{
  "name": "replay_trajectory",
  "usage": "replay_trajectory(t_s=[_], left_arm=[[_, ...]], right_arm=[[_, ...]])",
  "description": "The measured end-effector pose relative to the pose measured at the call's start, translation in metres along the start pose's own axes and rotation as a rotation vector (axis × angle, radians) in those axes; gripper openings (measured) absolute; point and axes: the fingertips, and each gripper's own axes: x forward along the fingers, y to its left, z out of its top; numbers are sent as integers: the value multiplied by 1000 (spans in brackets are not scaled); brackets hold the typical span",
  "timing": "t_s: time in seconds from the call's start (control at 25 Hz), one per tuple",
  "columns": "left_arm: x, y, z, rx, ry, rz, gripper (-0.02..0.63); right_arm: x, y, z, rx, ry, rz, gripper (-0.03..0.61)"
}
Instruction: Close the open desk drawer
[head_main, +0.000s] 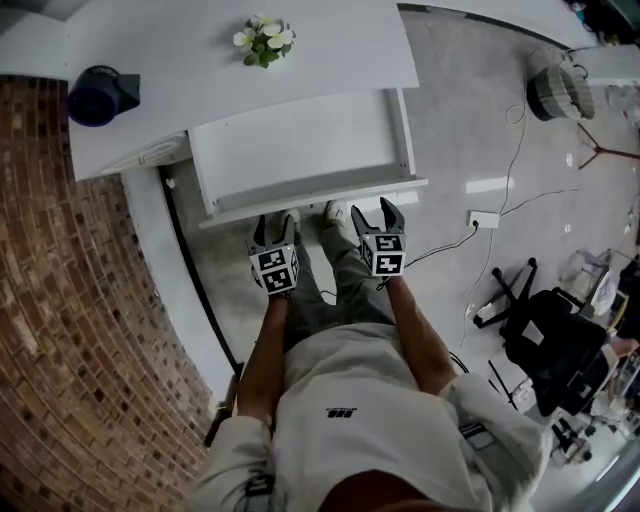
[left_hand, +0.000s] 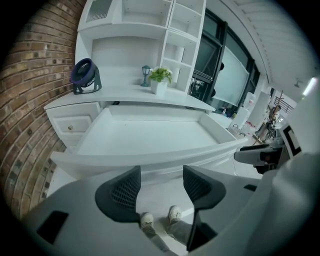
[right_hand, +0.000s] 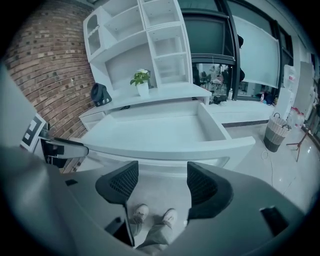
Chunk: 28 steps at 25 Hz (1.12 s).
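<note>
My two grippers sit just short of the open drawer.
Head view: left gripper (head_main: 275, 230) and right gripper (head_main: 376, 218) face the drawer (head_main: 300, 150), which is pulled from the desk (head_main: 200, 60) toward me, long side crosswise, bare inside. Left gripper view: jaws spread on nothing, drawer front (left_hand: 150, 159) just beyond. Right gripper view: likewise.

No word or number can be read; the dark print on the person's shirt (head_main: 350, 445) is too small.

Brick wall (head_main: 60, 300), grey floor (head_main: 470, 130), white shelves (right_hand: 150, 30), dark windows (right_hand: 210, 35)
</note>
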Motion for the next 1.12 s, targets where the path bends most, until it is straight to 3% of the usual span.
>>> replay_trajectory(t_s=[0.52,1.12], left_arm=[[8,5,2,-65,-37,105,284],[24,15,21,-45,-41,133,273]], right_arm=[[16,-9,6,7,-9,43,299],[33,-14,25,5,-10,39,300]])
